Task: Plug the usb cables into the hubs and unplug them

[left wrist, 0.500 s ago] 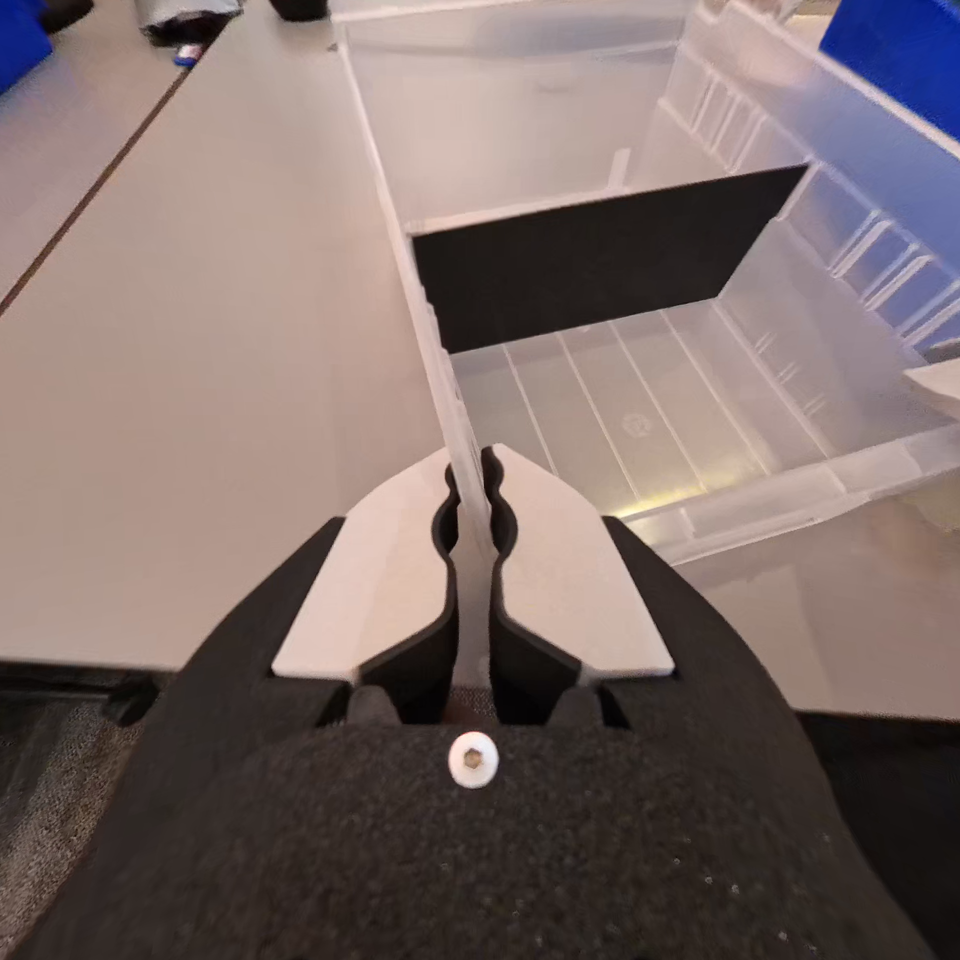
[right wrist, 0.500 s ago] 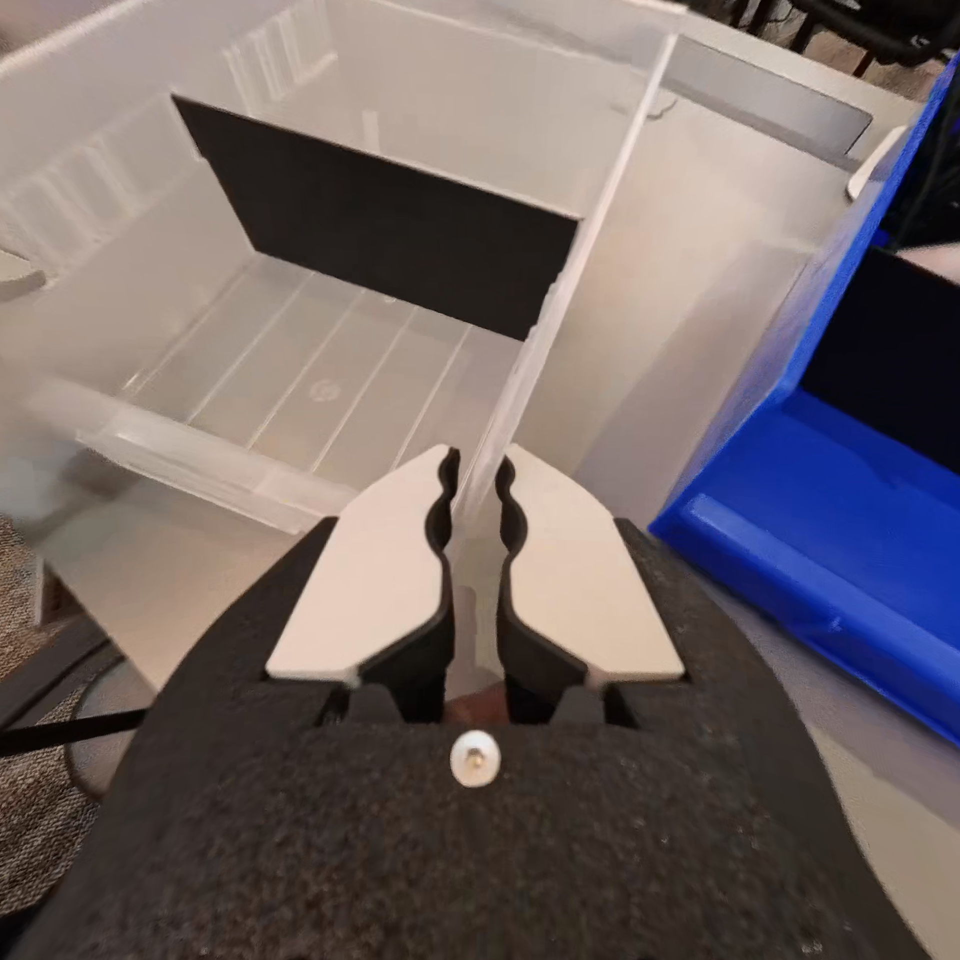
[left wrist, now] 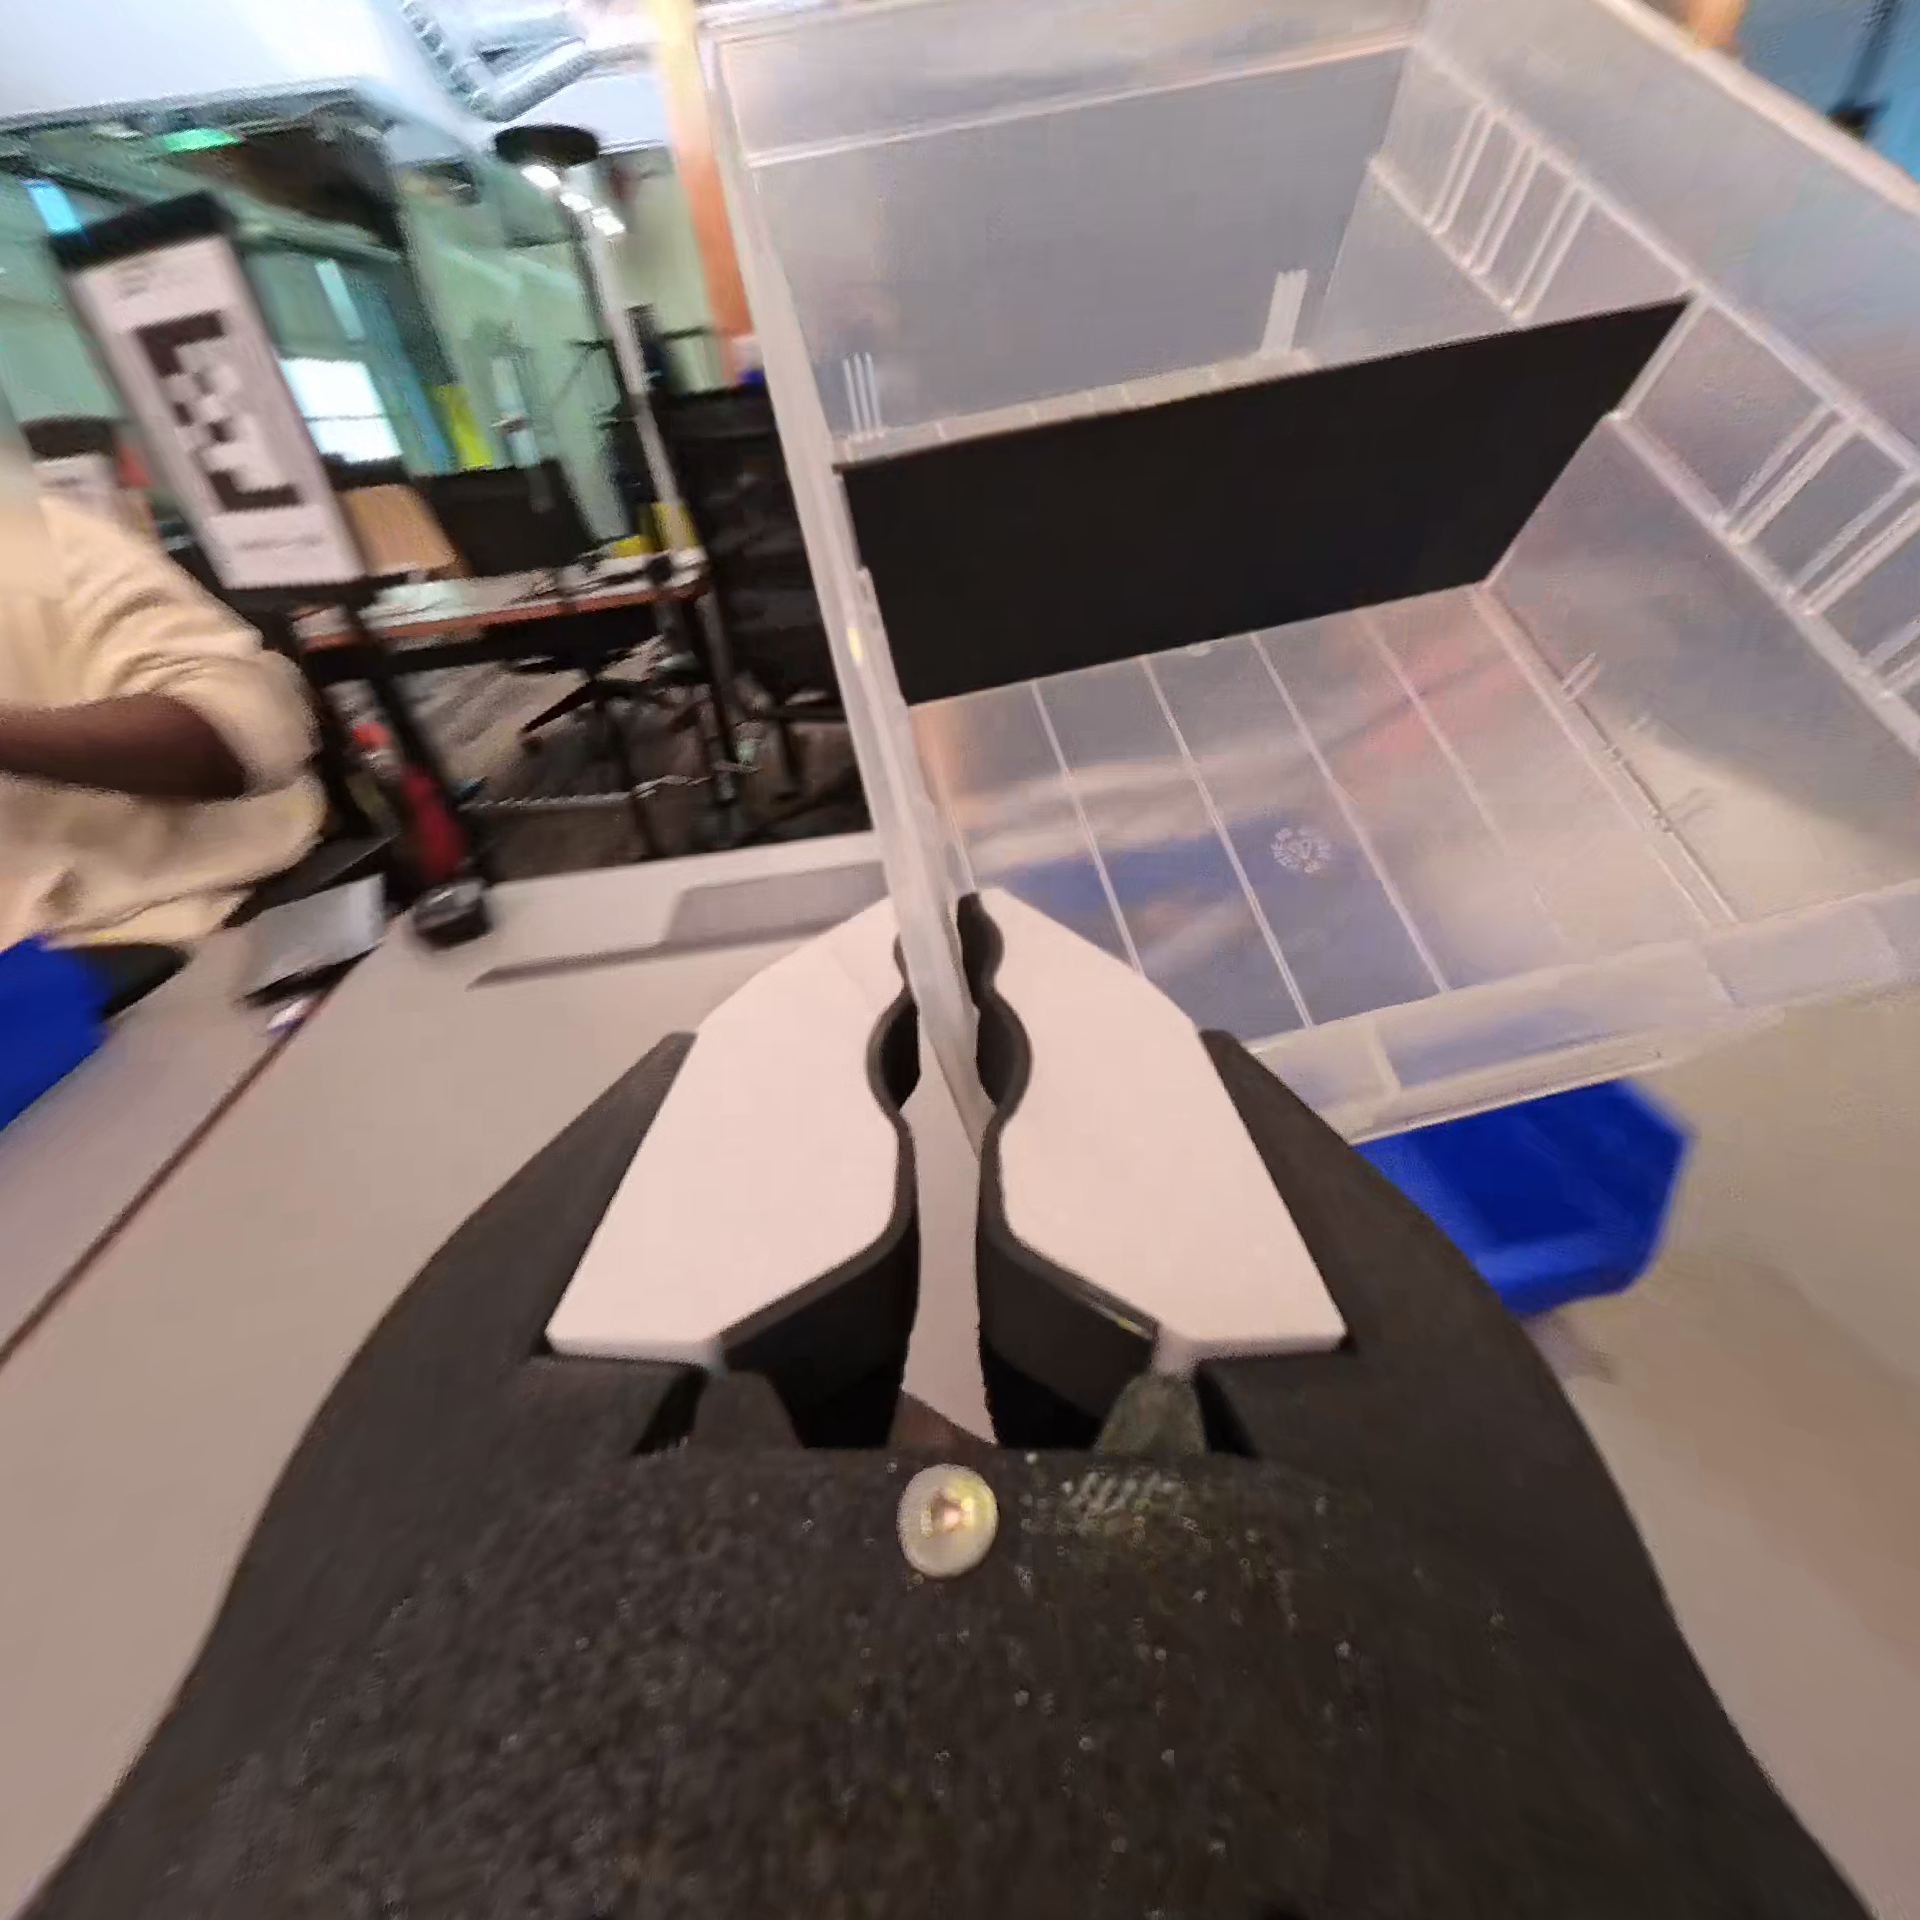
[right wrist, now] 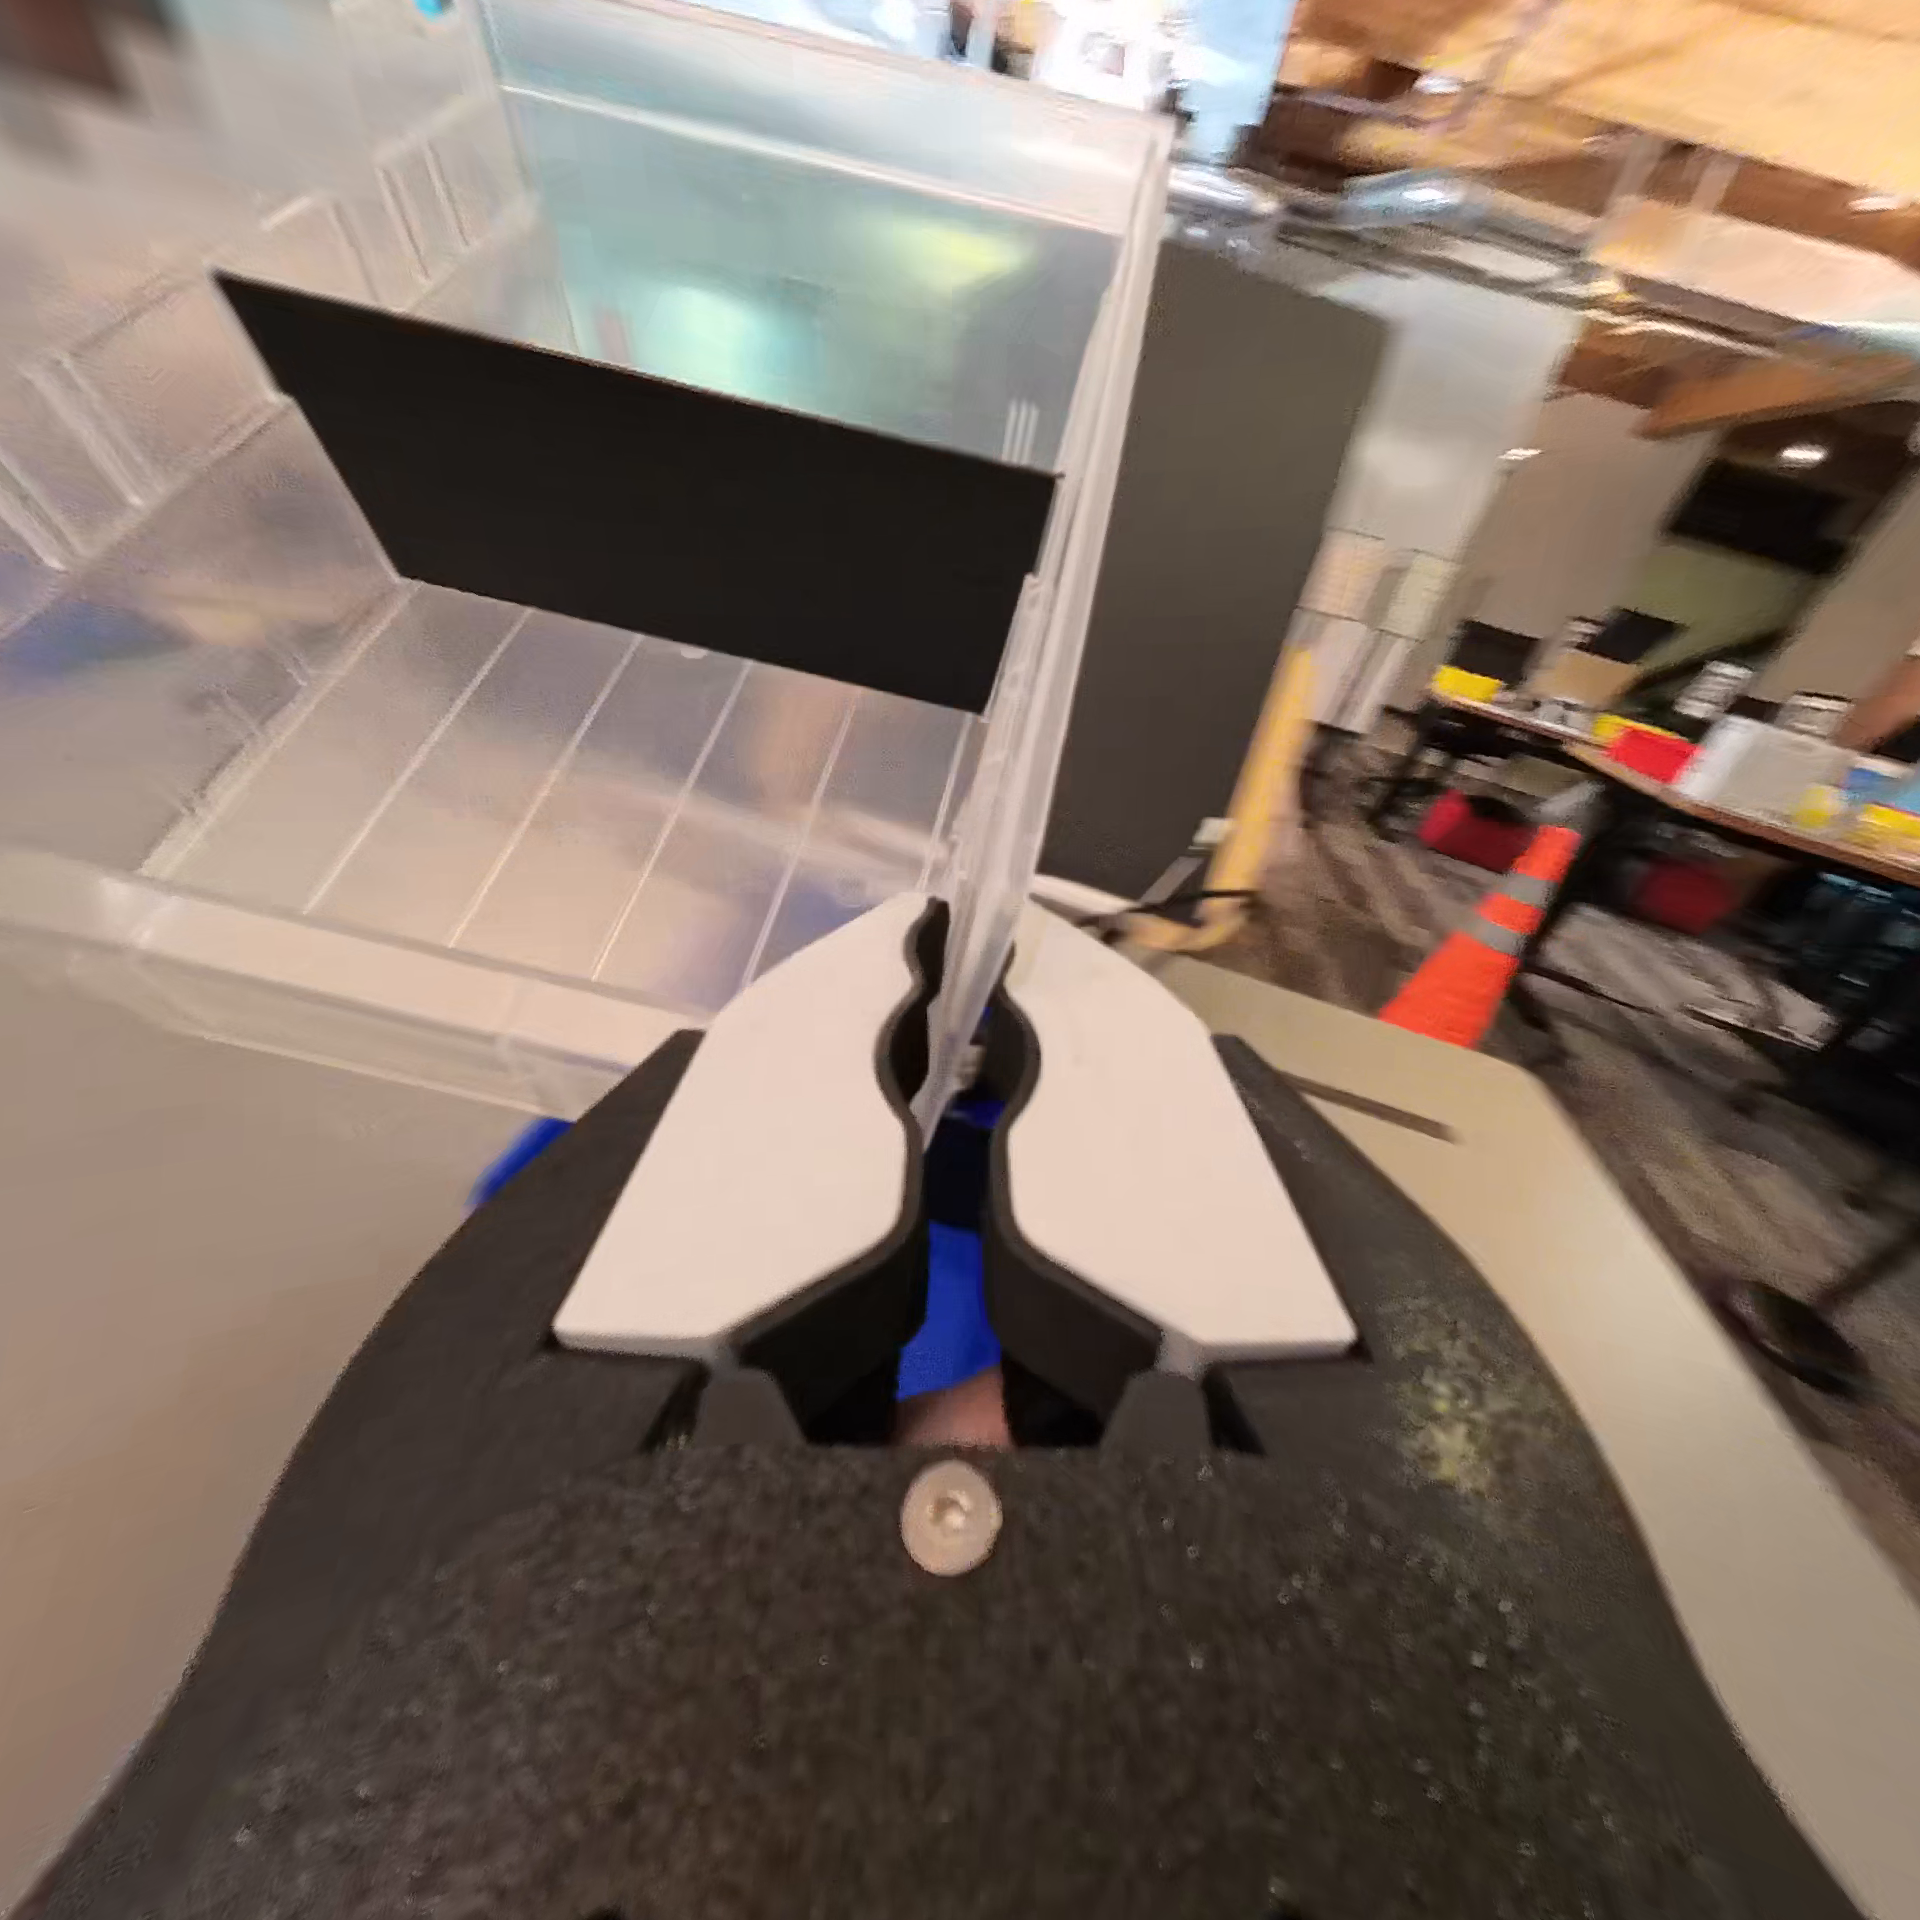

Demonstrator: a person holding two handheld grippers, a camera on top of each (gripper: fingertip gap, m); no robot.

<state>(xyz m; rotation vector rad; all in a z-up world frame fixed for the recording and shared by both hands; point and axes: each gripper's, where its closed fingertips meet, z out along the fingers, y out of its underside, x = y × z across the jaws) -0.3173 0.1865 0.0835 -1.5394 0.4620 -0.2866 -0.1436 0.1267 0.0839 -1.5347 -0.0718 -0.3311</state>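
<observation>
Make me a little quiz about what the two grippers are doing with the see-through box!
1. True or false: the clear bin has USB cables lying inside it.
2. What colour is the divider across the bin?
3. The left gripper is shut on: A) the bin's side wall, B) the divider, C) a cable.

Key: 1 false, the visible compartments look empty; 2 black; 3 A, and the right gripper pinches the opposite wall.

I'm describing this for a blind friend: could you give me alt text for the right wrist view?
The right gripper is shut on the right side wall of a clear bin, held up above a grey table. A black divider crosses the empty bin, and an orange cone stands in the blurred room behind.
</observation>
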